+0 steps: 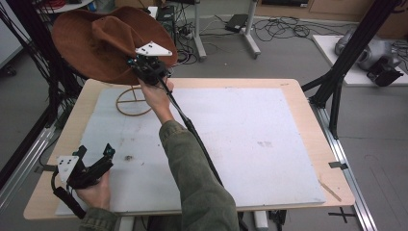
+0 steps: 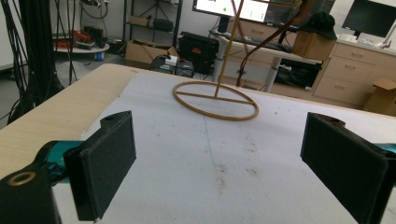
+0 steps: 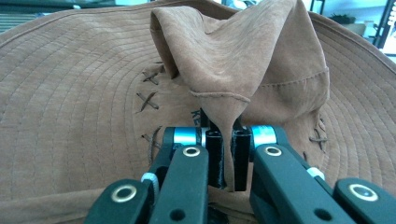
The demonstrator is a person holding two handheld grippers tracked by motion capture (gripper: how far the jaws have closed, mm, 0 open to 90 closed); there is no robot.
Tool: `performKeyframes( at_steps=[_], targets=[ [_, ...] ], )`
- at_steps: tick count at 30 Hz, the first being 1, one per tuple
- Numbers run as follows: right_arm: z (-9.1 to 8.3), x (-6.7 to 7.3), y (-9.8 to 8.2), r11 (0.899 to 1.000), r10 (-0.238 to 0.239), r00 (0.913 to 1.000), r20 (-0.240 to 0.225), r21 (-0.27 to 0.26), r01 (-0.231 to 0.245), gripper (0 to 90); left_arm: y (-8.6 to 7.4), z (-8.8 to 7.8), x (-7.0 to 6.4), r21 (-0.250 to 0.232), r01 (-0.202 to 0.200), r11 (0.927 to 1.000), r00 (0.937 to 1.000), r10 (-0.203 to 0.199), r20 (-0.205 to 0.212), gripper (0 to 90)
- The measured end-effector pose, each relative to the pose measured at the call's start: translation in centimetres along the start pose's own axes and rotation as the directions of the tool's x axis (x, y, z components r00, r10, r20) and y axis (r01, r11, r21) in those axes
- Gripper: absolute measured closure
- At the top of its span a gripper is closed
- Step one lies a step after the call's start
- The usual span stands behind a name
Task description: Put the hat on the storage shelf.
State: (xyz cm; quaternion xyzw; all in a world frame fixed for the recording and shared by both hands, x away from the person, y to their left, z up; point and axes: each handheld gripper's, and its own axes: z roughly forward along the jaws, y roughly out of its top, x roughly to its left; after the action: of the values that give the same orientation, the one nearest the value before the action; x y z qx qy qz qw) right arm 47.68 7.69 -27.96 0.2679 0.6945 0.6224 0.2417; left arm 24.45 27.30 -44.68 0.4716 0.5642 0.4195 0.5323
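Brown suede, that's the hat (image 1: pixel 94 41), a wide-brimmed one held up in the air over the far left corner of the table (image 1: pixel 288 84), above the wire stand (image 1: pixel 132 102) whose ring base sits on the white mat (image 1: pixel 250 144). The right gripper (image 3: pixel 228 156) has its jaws pinched tight on a fold of the hat's crown. The left gripper (image 2: pixel 217 163) rests low near the front left edge, jaws spread wide with nothing between them.
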Motion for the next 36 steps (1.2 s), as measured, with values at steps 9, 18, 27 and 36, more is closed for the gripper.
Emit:
performKeyframes(
  at_steps=[9, 18, 27, 36],
  targets=[
    [-0.1, 0.1, -3.4, 1.000, 0.002, 1.0000, 0.005, -0.022, -0.002, 86.4, -0.1, 0.1, -0.1, 0.005, -0.004, 1.0000, 1.0000, 0.004, 0.002, 10.6],
    [-0.2, 0.0, -3.5, 0.999, 0.023, 0.9995, 0.023, -0.027, -0.022, 63.8, -0.1, 0.1, -0.2, 0.005, -0.007, 1.0000, 1.0000, 0.006, 0.006, 10.6],
    [-0.5, -0.5, -3.4, 0.999, 0.041, 0.9985, 0.036, -0.016, -0.040, 23.9, 0.0, 0.0, -0.3, 0.003, -0.016, 0.9999, 0.9999, 0.016, 0.006, 10.6],
    [-1.1, -1.0, -2.9, 0.998, 0.055, 0.9977, 0.040, -0.032, -0.054, 19.0, 0.1, -0.1, -0.5, -0.006, -0.035, 0.9994, 0.9994, 0.035, 0.004, 10.6]
  ],
)
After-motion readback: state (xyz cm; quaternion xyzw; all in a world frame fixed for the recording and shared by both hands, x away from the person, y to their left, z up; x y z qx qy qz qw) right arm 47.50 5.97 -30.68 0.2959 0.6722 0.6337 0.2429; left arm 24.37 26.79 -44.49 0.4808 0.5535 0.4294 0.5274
